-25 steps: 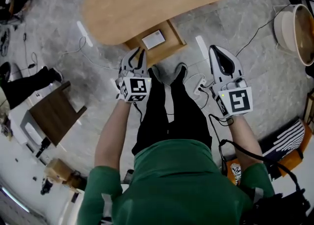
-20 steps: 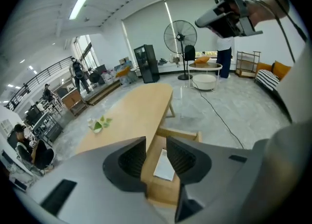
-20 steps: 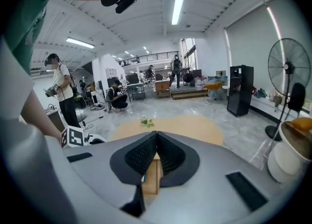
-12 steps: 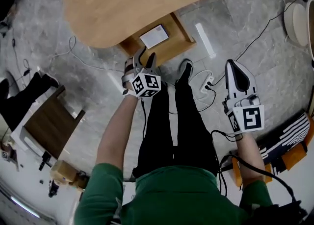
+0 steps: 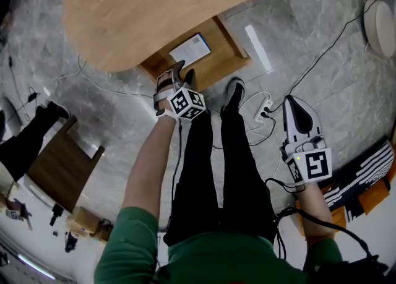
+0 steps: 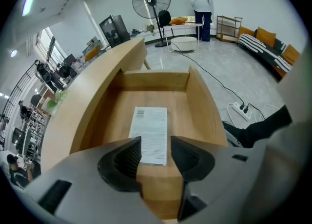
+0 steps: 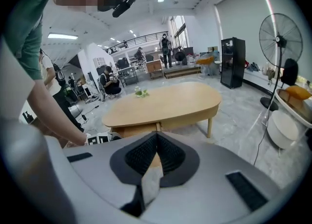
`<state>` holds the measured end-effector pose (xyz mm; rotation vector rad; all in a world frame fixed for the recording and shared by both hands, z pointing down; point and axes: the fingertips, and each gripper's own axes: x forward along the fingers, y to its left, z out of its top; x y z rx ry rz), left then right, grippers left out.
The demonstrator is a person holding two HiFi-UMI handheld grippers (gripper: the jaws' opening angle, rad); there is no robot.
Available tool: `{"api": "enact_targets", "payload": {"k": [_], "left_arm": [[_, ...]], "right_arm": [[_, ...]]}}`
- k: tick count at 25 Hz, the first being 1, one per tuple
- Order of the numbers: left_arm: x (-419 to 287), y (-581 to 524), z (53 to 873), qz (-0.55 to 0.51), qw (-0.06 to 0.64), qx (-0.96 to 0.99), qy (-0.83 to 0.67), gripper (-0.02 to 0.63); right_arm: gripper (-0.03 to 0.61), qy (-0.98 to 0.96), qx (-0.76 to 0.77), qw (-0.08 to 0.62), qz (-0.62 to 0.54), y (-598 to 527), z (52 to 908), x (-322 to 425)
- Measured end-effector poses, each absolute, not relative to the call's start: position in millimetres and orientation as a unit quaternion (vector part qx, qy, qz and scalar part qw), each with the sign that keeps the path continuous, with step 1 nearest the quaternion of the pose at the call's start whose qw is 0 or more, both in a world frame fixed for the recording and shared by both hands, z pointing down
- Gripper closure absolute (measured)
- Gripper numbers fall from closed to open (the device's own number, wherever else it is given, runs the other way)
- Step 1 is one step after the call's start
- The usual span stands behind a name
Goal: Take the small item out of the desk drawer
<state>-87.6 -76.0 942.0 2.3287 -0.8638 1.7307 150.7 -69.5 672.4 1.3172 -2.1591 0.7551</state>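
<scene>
Your left gripper (image 6: pixel 156 146): jaws released, just been opening, nothing between pads; poised at front edge of open light-wood drawer (image 6: pixel 202 103). Flat white printed packet (image 6: pixel 150 129) on drawer floor beyond tips, apart from both side walls. Your right gripper (image 7: pixel 156 140): jaws clenched, empty, well right of drawer, above grey stone floor (image 5: pixel 322 60).

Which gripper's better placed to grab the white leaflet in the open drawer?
Left. The left gripper is at the drawer, its jaws have just been opening, empty, framing the leaflet. The right gripper is shut, off over the floor.
</scene>
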Motion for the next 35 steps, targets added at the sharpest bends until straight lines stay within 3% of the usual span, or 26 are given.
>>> {"api": "enact_targets", "payload": {"k": [13, 15, 24, 35], "left_arm": [[-76, -83, 1003, 0.623, 0.024, 0.746, -0.234, 0.414], [-77, -83, 1002, 0.626, 0.012, 0.744, -0.232, 0.443], [-74, -92, 968, 0.582, 0.072, 0.765, -0.267, 0.549], [-77, -103, 920, 0.532, 0.119, 0.784, -0.296, 0.572]], "right_arm": [[0.555, -0.774, 0.494, 0.242, 0.314, -54, 699, 173], [0.555, -0.773, 0.494, 0.242, 0.317, -51, 700, 172], [0.555, -0.775, 0.489, 0.227, 0.33, -54, 694, 157], [0.555, -0.782, 0.477, 0.213, 0.34, -60, 680, 130]]}}
